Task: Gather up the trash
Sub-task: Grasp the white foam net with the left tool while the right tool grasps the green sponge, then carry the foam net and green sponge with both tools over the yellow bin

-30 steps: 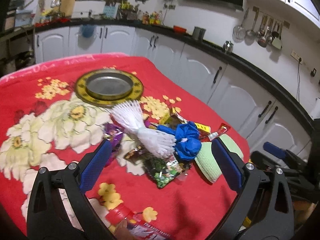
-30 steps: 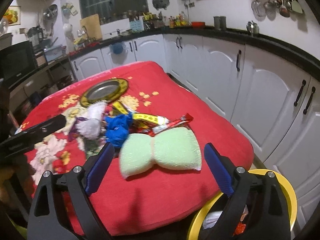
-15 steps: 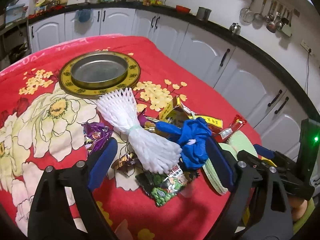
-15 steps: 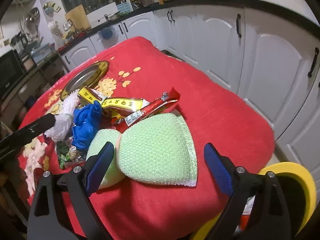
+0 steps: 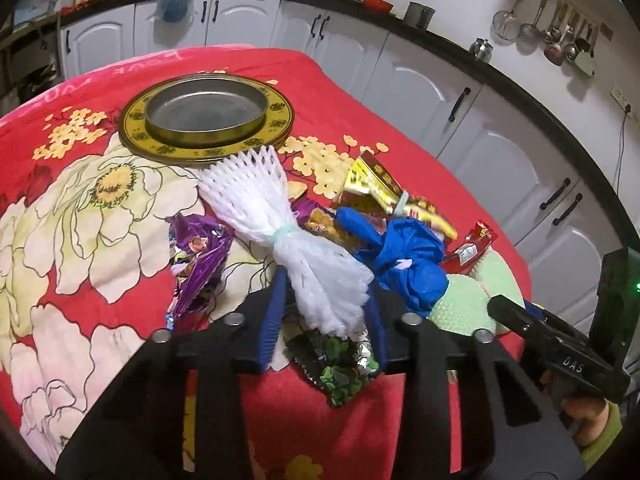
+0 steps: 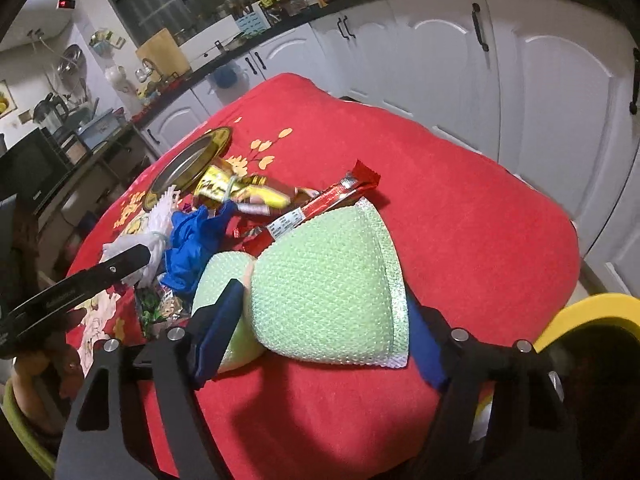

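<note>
A pile of trash lies on the red flowered cloth [image 5: 332, 108]. My left gripper [image 5: 326, 312] is shut on the near end of a white foam net [image 5: 280, 224] tied in the middle. Beside the net lie a blue glove [image 5: 408, 260], a purple wrapper [image 5: 196, 256], a green snack packet [image 5: 340, 372], a yellow packet [image 5: 372, 180] and a red wrapper [image 5: 472, 244]. My right gripper [image 6: 320, 320] has closed around the near lobe of a green bubble-wrap piece [image 6: 324, 280], its blue pads touching both sides.
A round metal tray with a yellow rim [image 5: 208, 116] sits at the far side of the cloth. A yellow-rimmed bin [image 6: 592, 320] stands below the table edge at the right. White kitchen cabinets [image 6: 540, 80] run behind the table.
Both grippers moved forward and down onto the pile and closed: the left one onto the white foam net, the right one around the green bubble wrap.
</note>
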Available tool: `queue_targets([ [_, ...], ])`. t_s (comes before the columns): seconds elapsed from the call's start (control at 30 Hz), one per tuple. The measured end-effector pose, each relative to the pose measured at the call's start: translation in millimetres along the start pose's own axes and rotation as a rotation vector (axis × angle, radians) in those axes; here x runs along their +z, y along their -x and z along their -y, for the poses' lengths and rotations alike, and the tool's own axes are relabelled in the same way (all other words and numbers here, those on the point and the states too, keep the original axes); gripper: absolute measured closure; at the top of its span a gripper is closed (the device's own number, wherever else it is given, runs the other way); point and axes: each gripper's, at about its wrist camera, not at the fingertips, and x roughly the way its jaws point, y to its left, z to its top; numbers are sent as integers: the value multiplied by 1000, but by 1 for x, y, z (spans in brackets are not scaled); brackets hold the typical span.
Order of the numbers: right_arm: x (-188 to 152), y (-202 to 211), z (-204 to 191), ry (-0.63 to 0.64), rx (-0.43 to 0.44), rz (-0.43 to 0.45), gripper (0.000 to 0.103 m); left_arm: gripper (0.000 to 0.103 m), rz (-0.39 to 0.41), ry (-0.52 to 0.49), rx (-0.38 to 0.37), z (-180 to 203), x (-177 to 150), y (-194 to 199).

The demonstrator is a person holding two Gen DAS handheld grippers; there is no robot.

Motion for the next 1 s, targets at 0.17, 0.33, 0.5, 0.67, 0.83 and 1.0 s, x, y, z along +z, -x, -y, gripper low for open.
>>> queue_targets([
  [0.17, -5, 12, 0, -20, 6, 13, 48, 90, 12, 11, -15, -4, -3, 8],
  [0.33, -11, 25, 6, -59, 28, 19, 64, 91, 50, 10, -29, -5, -3, 23],
  [0.5, -16, 44, 0, -44, 26, 60, 71, 92, 109, 0, -32, -5, -1, 44],
  [0.67, -17, 61, -15, 14, 9, 100, 77, 92, 145, -5, -37, -6, -2, 60],
  [0.83, -20, 75, -29, 62, -14, 129, 79, 92, 166, -25, -41, -1, -3, 69],
  [1.0, -23, 90, -38, 88, -31, 154, 79, 92, 186, -42, -53, 4, -7, 79],
])
